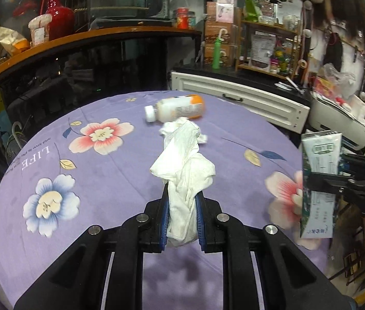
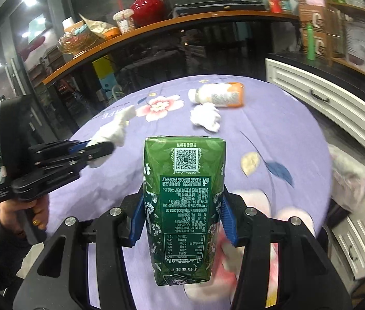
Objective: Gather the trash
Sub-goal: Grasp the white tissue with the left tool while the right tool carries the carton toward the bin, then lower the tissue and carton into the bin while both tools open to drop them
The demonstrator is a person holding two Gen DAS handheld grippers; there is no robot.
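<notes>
My left gripper [image 1: 182, 196] is shut on a crumpled white tissue [image 1: 185, 165] and holds it above the round table's purple flowered cloth [image 1: 105, 170]. It also shows at the left of the right wrist view [image 2: 97, 149]. My right gripper [image 2: 182, 201] is shut on a green drink carton [image 2: 183, 206], held upright above the table; the carton also shows at the right of the left wrist view [image 1: 319, 180]. A plastic bottle [image 2: 218, 95] with an orange label lies on its side at the far edge. A second tissue wad [image 2: 205, 117] lies just in front of it.
A white drawer cabinet [image 2: 324, 98] stands beyond the table at the right. A curved wooden counter [image 2: 156, 25] with a red vase [image 2: 146, 5] and jars runs behind. A whitish plastic bag [image 2: 347, 180] sits off the table's right edge.
</notes>
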